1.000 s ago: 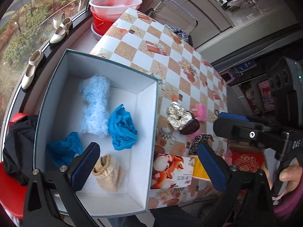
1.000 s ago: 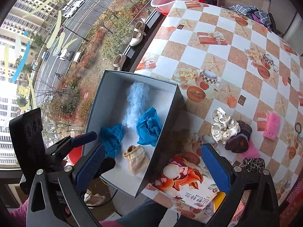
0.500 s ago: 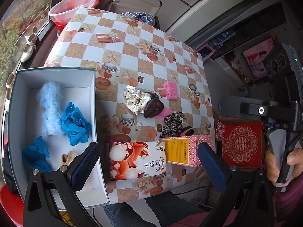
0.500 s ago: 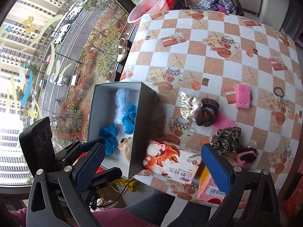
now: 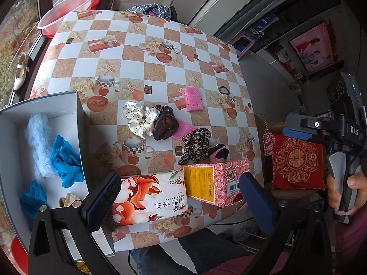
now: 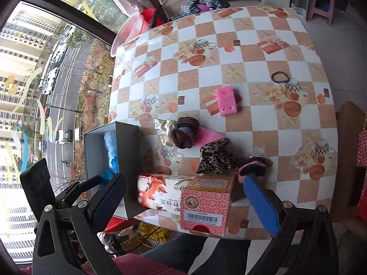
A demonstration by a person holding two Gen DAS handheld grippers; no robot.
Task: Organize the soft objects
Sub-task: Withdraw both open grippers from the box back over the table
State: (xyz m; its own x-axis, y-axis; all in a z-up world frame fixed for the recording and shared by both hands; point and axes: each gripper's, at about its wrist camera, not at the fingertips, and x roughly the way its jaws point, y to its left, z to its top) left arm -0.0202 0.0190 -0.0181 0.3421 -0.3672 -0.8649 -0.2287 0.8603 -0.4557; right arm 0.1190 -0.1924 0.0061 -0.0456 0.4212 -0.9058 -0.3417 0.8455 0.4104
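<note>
Box (image 5: 78, 114): at table's left edge, already holding blue and beige soft items.
Scrunchies (image 5: 151, 120): loose pile mid-table, ahead of both grippers, right of the box.
Left gripper (image 5: 181, 202): jaws apart, empty, above the tissue pack (image 5: 149, 198).
Right gripper (image 6: 183, 202): jaws apart, empty.
Nearer arm: neither clearly; leopard scrunchie (image 6: 215, 157) lies closest, its long axis slanting.

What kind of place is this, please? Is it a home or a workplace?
Most likely a home, a room high up by a large window. A table with a patterned checked tablecloth holds hair scrunchies and a tissue pack; shoes sit on the sill, and apartment towers show outside.
</note>
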